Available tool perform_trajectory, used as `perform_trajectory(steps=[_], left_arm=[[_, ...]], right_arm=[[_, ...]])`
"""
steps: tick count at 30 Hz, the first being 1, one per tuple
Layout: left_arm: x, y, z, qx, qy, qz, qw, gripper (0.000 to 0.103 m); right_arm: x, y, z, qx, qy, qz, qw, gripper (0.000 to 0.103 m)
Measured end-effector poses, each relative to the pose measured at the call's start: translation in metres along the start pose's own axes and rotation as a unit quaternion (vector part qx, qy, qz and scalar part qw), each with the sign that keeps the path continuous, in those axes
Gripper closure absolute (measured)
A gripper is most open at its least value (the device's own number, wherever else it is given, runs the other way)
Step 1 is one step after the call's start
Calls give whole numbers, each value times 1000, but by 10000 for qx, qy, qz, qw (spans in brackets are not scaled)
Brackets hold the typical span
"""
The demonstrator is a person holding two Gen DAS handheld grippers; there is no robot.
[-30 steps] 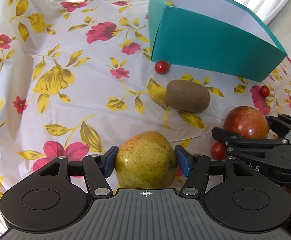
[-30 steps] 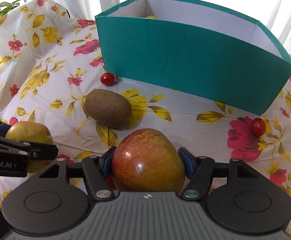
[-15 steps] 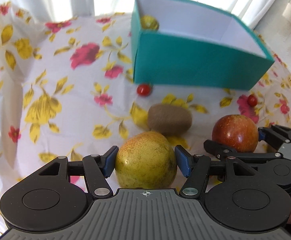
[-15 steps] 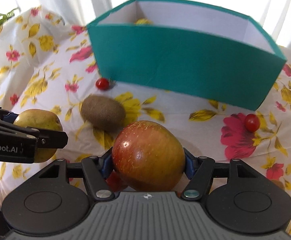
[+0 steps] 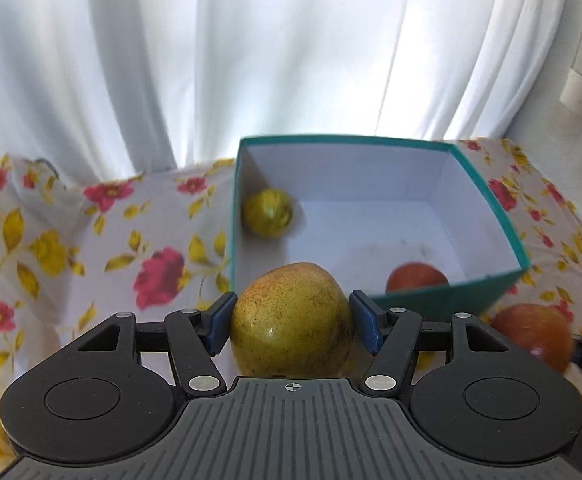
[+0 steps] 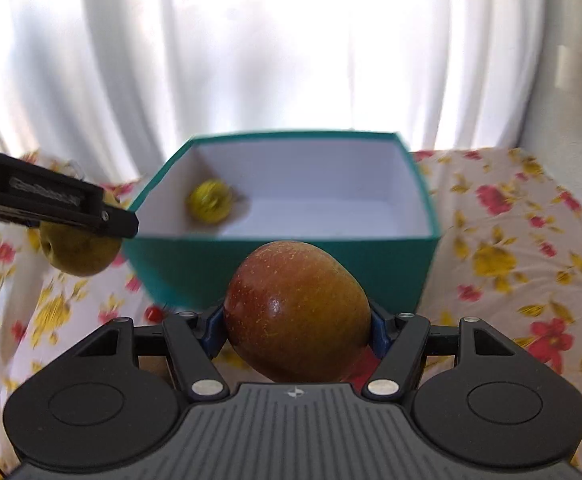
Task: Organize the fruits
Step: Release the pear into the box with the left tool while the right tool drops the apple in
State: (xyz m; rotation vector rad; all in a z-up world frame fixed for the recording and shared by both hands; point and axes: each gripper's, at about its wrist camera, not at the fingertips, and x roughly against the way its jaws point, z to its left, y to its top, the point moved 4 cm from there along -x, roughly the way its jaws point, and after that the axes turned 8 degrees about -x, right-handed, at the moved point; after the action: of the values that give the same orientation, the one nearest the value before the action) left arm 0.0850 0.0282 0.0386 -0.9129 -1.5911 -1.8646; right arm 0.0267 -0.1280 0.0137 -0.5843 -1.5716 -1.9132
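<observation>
Above the near edge of the teal box (image 5: 443,304), two loads are hanging. Left gripper (image 5: 291,322): blue pads pinching the yellow-green pear (image 5: 291,320) at its widest part, fruit poised over the box's near-left corner. Right gripper (image 6: 295,326): jaws clamping the red apple (image 6: 295,314), which is sitting just short of the near wall, right of the pear. Box contents: one small yellow fruit (image 5: 268,211) in the far-left corner; a reddish shape by the near wall in the left view, possibly a reflection. A cherry tomato (image 6: 154,313) is lying on the floral cloth (image 6: 511,248) at the box's near-left foot. Handling advice: each fruit is best carried fully past the rim, lowered toward the white floor, apart from each other and the yellow fruit, and only then released, since dropping from height is risking bruising and rolling.
</observation>
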Motion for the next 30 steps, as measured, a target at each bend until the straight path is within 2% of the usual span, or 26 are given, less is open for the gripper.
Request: perform_trajectory(steps=[2, 5, 8, 11, 19, 22, 25, 28, 30], left_arm=[[-8, 6, -8, -109, 196, 22, 9997, 36], [-20, 12, -19, -252, 294, 34, 9992, 36], [-28, 16, -25, -297, 281, -41, 9992, 36], [-38, 21, -28, -353, 417, -134, 9984, 36], [-67, 22, -23, -210, 441, 69, 9988, 37], [-69, 22, -21, -199, 488, 87, 9986, 45], [-65, 24, -18, -103, 448, -1, 9989, 42], [-65, 22, -17, -128, 507, 76, 9986, 32], [-63, 20, -17, -188, 543, 93, 9983, 30]], right_arm=[[1, 9, -8, -138, -93, -98, 9998, 37], [1, 21, -18, -267, -209, -237, 9991, 37], [1, 30, -26, -370, -296, -334, 9983, 37], [-2, 38, -33, -443, -353, -401, 9976, 37], [-14, 47, -35, -476, -428, -464, 9969, 37], [-21, 51, -35, -467, -439, -448, 9969, 37], [-27, 54, -33, -432, -442, -454, 9971, 37], [-33, 56, -30, -413, -415, -447, 9973, 37], [-38, 57, -29, -408, -396, -431, 9975, 37]])
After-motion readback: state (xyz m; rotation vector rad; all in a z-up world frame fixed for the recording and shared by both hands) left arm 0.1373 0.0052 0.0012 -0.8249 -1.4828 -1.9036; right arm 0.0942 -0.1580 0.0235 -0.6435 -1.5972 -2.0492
